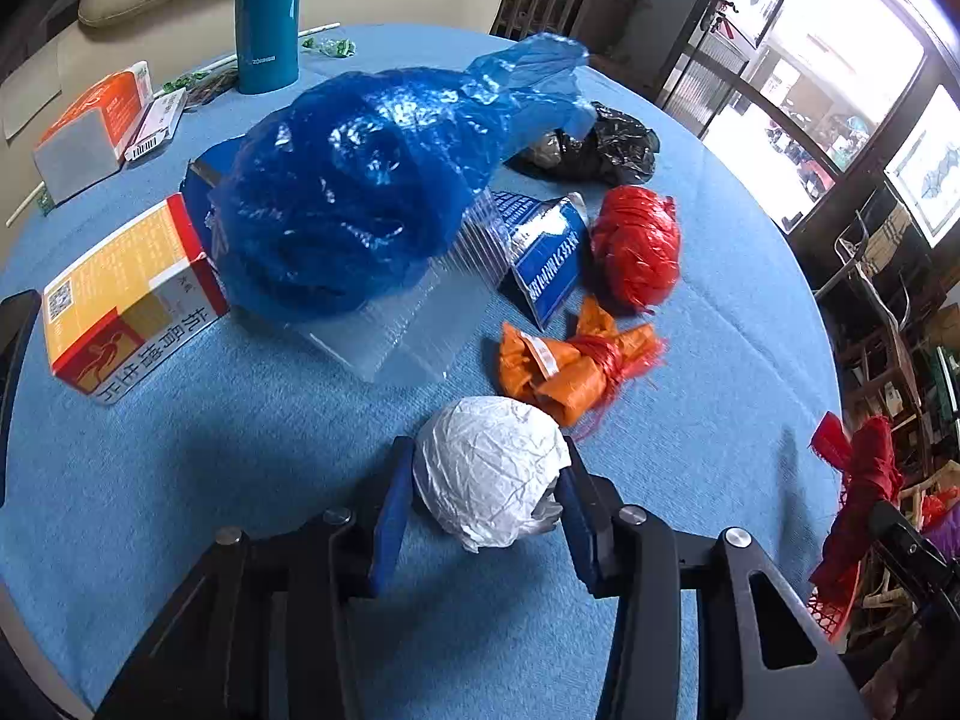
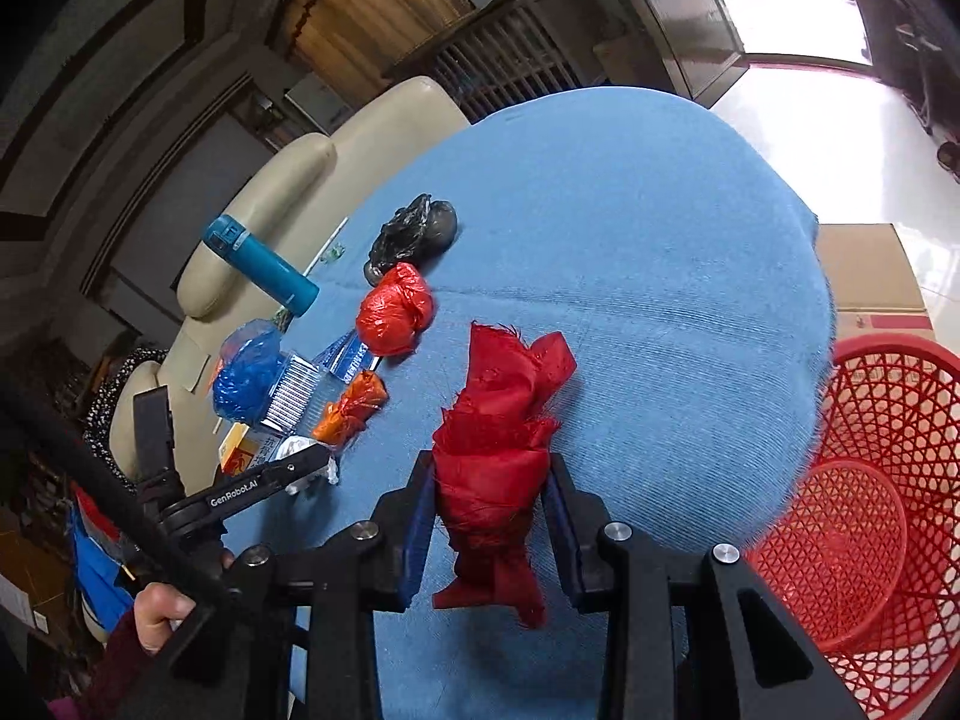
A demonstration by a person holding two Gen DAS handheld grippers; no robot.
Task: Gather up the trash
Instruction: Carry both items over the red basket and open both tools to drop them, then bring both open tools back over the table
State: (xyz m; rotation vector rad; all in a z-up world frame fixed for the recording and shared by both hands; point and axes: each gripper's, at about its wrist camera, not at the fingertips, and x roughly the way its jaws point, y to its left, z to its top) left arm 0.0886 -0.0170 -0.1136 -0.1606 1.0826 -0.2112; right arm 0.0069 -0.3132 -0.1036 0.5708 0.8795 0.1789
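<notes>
My left gripper point(image 1: 489, 504) has its fingers point(image 1: 393, 516) closed against a white paper ball point(image 1: 489, 474) on the blue worktop point(image 1: 240, 450). My right gripper point(image 2: 489, 516) grips a red rag point(image 2: 498, 450) above the worktop's edge, with the red basket point(image 2: 888, 480) just right of it.

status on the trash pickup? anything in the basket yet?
Done: nothing visible in the red basket; what shows of it looks empty.
In hand: right gripper is shut on the red cloth bundle, basket just to its right. Left gripper brackets the white paper ball; contact unclear.
Left: blue bag, black bag, red ball, orange bundle, clear tray and cartons on the table.
</notes>
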